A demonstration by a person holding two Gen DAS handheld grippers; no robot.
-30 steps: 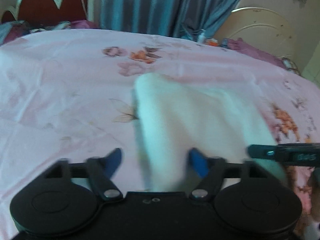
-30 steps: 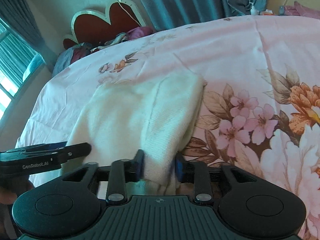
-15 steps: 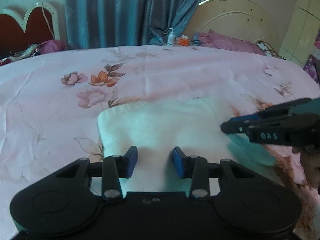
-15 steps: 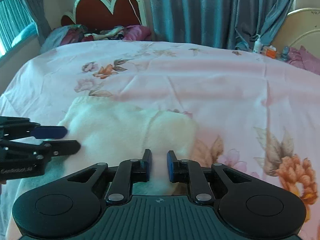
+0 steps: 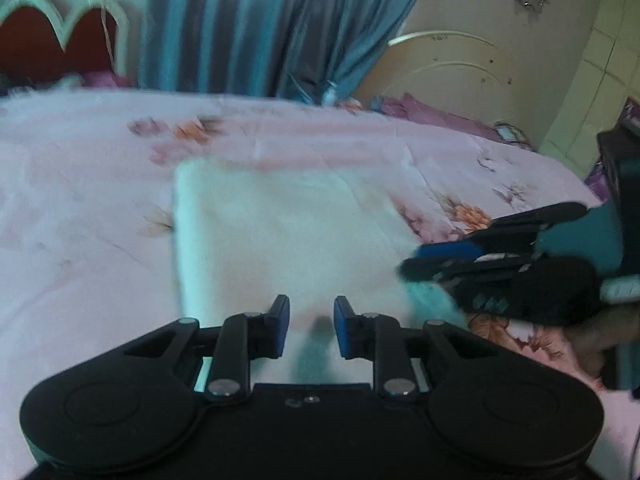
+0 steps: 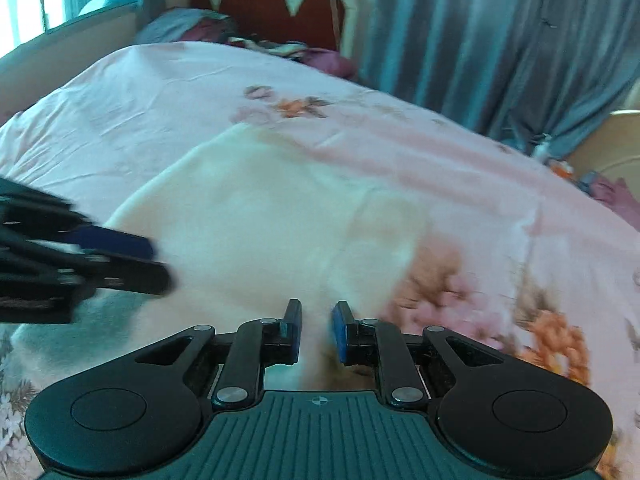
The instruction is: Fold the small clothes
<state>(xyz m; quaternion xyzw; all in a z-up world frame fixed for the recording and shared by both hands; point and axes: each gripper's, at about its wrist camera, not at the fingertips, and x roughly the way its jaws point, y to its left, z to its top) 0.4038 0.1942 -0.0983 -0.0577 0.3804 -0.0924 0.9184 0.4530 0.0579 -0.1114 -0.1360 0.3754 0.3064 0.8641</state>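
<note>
A cream-white knitted garment (image 5: pixel 288 236) lies folded flat on the pink floral bedsheet (image 5: pixel 80 240); it also shows in the right wrist view (image 6: pixel 260 216). My left gripper (image 5: pixel 308 326) is open, its blue-padded fingers a gap apart over the garment's near edge, with nothing between them. My right gripper (image 6: pixel 316 328) is open over the garment's near right corner. The right gripper shows from the side at the right of the left wrist view (image 5: pixel 500 256). The left gripper shows at the left of the right wrist view (image 6: pixel 80 260).
The bedsheet (image 6: pixel 440 160) covers a wide bed. A red scalloped headboard (image 6: pixel 280 4) and piled clothes (image 6: pixel 260 40) are at the far end. Blue curtains (image 5: pixel 260 28) hang behind. A cream rounded board (image 5: pixel 460 76) and small bottles (image 5: pixel 332 96) stand at the far right.
Both grippers let go of the garment, which was draped and lifted a second ago and now lies flat and folded. Both grippers have drawn back slightly and opened a little wider.
</note>
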